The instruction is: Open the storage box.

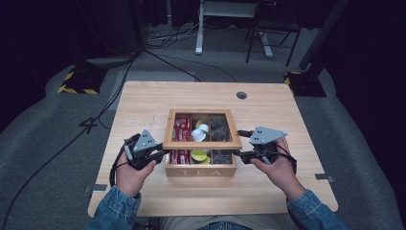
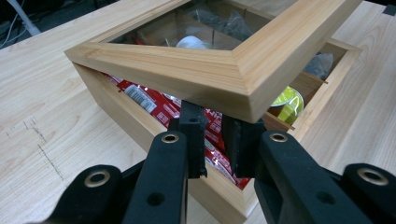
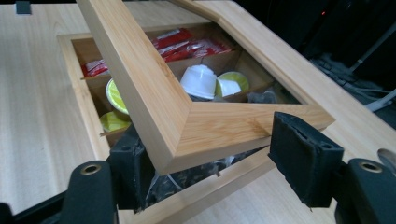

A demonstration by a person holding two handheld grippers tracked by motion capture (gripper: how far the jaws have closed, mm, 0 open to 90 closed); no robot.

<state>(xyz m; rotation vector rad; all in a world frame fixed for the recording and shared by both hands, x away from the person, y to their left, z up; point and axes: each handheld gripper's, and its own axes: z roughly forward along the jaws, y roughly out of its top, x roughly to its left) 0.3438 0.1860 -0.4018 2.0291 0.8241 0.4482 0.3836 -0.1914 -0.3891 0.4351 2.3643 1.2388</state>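
A wooden tea box point(image 1: 201, 171) marked TEA stands in the middle of the table. Its glass-windowed lid point(image 1: 201, 145) is tilted up at the front. Red packets point(image 1: 181, 128), white and yellow-green capsules point(image 1: 200, 134) and dark tea bags point(image 1: 220, 128) fill the compartments. My left gripper point(image 1: 163, 154) is at the lid's front left corner. In the left gripper view its jaws point(image 2: 214, 121) stand almost together, their tips under the lid corner point(image 2: 187, 70). My right gripper point(image 1: 238, 143) is open at the front right corner. The lid corner point(image 3: 154, 93) lies between its spread jaws point(image 3: 210, 135).
The light wooden table point(image 1: 143, 105) has bare room on every side of the box and a cable hole point(image 1: 242, 95) at the back right. Beyond the table are a grey carpet, black cables and stand legs point(image 1: 198, 48).
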